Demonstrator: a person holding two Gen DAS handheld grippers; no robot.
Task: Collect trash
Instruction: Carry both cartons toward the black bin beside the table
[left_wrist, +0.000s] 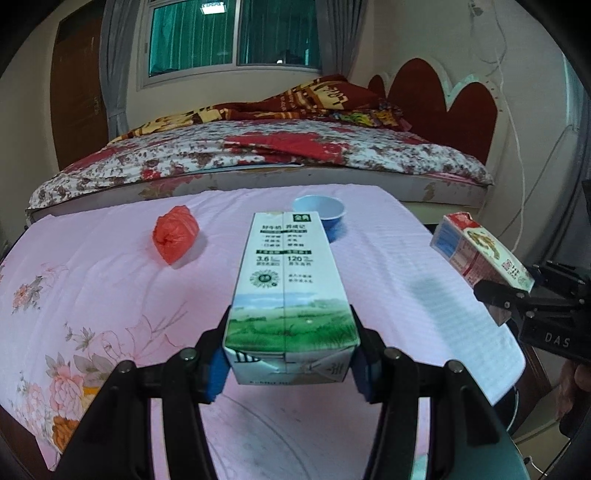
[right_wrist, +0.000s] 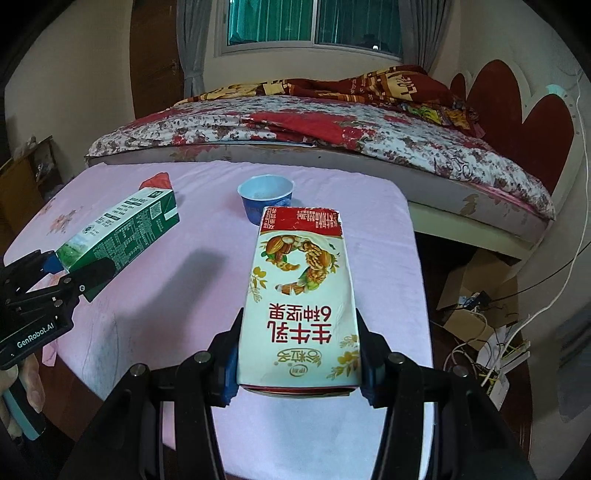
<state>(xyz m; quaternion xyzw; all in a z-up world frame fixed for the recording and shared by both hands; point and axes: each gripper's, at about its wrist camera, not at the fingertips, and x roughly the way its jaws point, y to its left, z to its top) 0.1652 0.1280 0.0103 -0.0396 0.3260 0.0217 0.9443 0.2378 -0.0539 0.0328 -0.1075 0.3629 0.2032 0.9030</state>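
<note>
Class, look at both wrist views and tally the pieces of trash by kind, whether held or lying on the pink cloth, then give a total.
Drink cartons: 2, the green milk carton in the left tongs and the red nut-milk carton in the right tongs
Blue paper cups: 1
Red plastic bags: 1
Total: 4

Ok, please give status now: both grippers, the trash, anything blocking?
Left gripper shut on green milk carton. Right gripper shut on red nut-milk carton. Red bag and blue cup on table. Nothing blocking.
</note>
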